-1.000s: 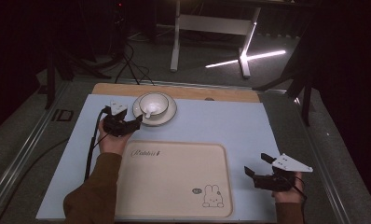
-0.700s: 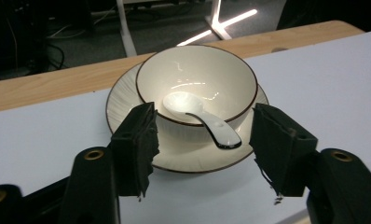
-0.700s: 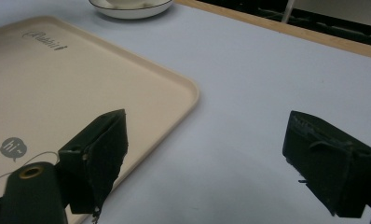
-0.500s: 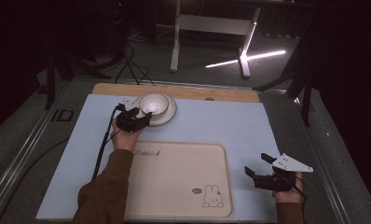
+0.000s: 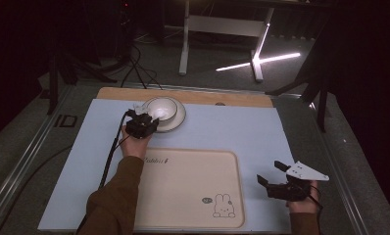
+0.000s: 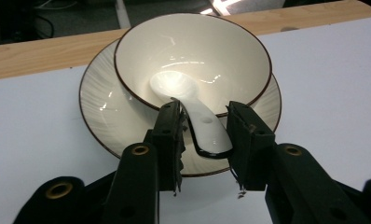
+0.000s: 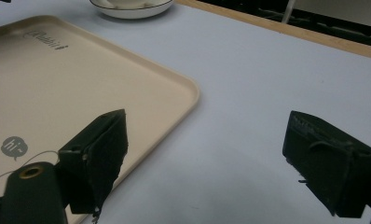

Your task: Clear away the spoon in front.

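Note:
A cream bowl [image 5: 159, 108] [image 6: 193, 60] with a dark rim stands on a matching saucer [image 5: 177, 121] [image 6: 99, 107] at the back of the blue mat. A white spoon [image 6: 204, 128] lies in the bowl, its handle reaching over the rim toward me. My left gripper [image 5: 146, 117] [image 6: 204, 109] is at the bowl's near edge. Its jaws have just been closing around the spoon handle, with a thin gap still showing at the left pad. My right gripper [image 5: 268, 172] [image 7: 207, 126] rests open over bare mat at the front right, holding nothing.
A beige tray [image 5: 183, 196] [image 7: 81, 79] with a rabbit print lies in the front middle of the mat [image 5: 232, 132]. A wooden strip [image 5: 232, 98] edges the table's back. Beyond it is dark floor with a stand and cables.
My left hand has moved right and forward to the bowl, and its jaws have narrowed around the spoon handle. The right hand has stayed put.

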A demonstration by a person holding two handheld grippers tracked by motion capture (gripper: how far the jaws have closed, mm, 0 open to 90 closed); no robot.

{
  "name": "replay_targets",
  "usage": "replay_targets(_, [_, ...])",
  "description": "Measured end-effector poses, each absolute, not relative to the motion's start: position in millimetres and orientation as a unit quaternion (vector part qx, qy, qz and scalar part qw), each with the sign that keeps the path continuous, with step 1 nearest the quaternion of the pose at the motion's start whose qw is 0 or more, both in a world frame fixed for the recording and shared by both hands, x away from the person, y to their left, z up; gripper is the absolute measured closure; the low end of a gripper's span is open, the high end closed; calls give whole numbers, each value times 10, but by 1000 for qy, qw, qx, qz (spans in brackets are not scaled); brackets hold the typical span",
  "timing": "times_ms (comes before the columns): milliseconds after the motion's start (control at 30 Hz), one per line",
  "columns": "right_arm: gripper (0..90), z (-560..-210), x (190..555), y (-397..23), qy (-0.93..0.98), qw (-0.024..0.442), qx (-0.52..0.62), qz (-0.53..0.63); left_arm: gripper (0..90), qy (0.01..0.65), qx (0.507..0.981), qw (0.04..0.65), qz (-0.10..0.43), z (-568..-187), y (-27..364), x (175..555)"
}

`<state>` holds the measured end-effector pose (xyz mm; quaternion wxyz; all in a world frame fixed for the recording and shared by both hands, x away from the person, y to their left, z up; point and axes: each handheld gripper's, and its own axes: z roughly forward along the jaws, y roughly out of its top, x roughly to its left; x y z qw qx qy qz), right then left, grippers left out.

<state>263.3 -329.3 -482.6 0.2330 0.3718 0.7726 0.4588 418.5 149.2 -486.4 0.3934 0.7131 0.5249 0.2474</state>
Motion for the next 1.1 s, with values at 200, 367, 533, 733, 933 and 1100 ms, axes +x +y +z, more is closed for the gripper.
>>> replay_targets(200, [138,-4826,2632,-3293,773,233,371,458,655,528,711,390,252,-4876,1494,4212])
replay_targets(367, [138,-4828,2633,-3292,773,232,371,459,694,527,712,390,252,-4877,1494,4215])
replay_targets(533, [138,-4827,2633,-3292,773,232,371,459,732,531,713,385,249,-4883,1500,4223])
replay_targets(733, [138,-4827,2635,-3291,774,231,372,458,745,536,709,388,245,-4874,1496,4220])
replay_targets(933, [138,-4823,2632,-3296,773,232,372,458,748,534,705,395,247,-4838,1491,4194])
replay_targets(1100, [138,-4824,2633,-3295,773,232,371,459,747,533,702,400,249,-4806,1495,4169])
